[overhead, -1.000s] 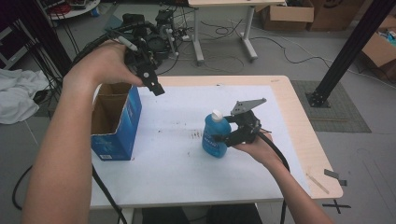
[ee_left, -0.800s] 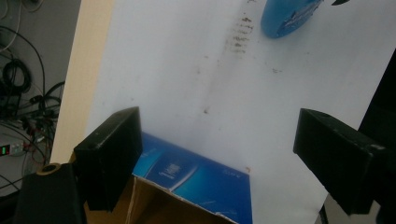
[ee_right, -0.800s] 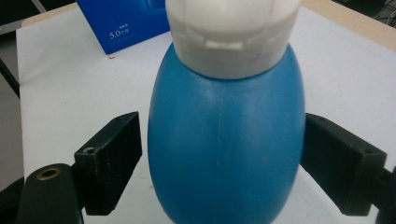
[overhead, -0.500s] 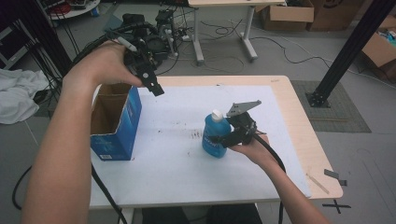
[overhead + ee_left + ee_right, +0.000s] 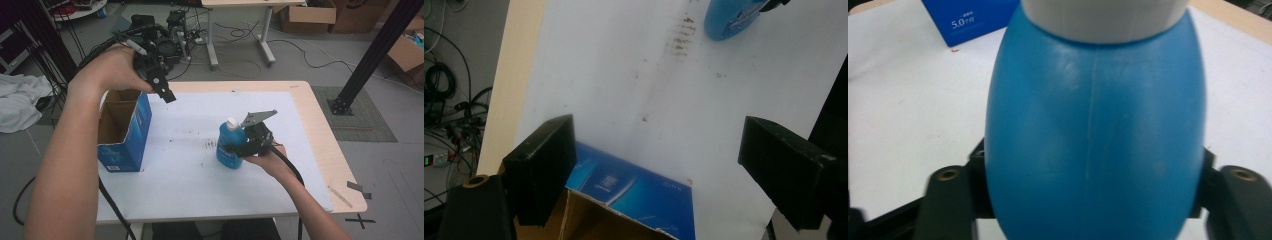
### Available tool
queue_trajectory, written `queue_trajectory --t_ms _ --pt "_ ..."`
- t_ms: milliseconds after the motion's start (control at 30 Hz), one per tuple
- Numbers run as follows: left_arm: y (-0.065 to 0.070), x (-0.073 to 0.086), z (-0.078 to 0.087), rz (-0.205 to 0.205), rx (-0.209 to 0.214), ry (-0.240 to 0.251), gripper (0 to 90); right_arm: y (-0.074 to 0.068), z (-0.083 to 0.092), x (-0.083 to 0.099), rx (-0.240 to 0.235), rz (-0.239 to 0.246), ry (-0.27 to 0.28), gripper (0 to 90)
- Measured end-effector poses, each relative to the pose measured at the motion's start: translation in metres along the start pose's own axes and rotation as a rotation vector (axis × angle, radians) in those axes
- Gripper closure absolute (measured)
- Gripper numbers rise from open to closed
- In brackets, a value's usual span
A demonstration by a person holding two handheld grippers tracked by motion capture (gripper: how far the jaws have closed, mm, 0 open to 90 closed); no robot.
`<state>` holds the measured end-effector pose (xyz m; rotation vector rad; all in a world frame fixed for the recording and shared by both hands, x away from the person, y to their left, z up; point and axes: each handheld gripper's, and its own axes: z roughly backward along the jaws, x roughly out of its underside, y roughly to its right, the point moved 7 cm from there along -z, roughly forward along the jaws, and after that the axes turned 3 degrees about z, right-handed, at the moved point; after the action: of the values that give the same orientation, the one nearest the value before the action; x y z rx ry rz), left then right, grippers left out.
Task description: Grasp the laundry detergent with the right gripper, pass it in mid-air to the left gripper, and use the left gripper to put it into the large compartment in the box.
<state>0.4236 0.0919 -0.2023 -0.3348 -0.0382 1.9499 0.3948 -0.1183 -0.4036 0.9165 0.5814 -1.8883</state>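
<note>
Workshop area, grey floor point(image 5: 300, 65), overhead view.
Light wooden tabletop point(image 5: 325, 125) under a white sheet point(image 5: 190, 150), marked with dark specks. Behind: second desk point(image 5: 240, 5) on white legs, loose black cables point(image 5: 235, 62) across the floor, cardboard boxes point(image 5: 305, 17) at far right. Black diagonal strut point(image 5: 375, 47) bolted onto a grey mat point(image 5: 370, 120). White cloth point(image 5: 20, 107) heaped at left. Black tape cross point(image 5: 361, 220) on floor, lower right.

A sheet point(image 5: 190, 150) covers most of the desk point(image 5: 320, 115). An open box point(image 5: 122, 132) stands on the sheet by the desk's left edge. A bottle point(image 5: 231, 145) stands upright near the middle, well apart from the box, to its right. The right gripper point(image 5: 237, 148) closes on the bottle from the right side. The left gripper point(image 5: 165, 92) hangs above the box's far right corner
</note>
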Motion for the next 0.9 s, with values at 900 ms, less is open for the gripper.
queue_trajectory --t_ms 900 --pt "0.009 -0.005 0.006 -0.042 0.006 0.024 16.6 0.0 0.023 -0.021 -0.111 0.078 0.093 44.0"
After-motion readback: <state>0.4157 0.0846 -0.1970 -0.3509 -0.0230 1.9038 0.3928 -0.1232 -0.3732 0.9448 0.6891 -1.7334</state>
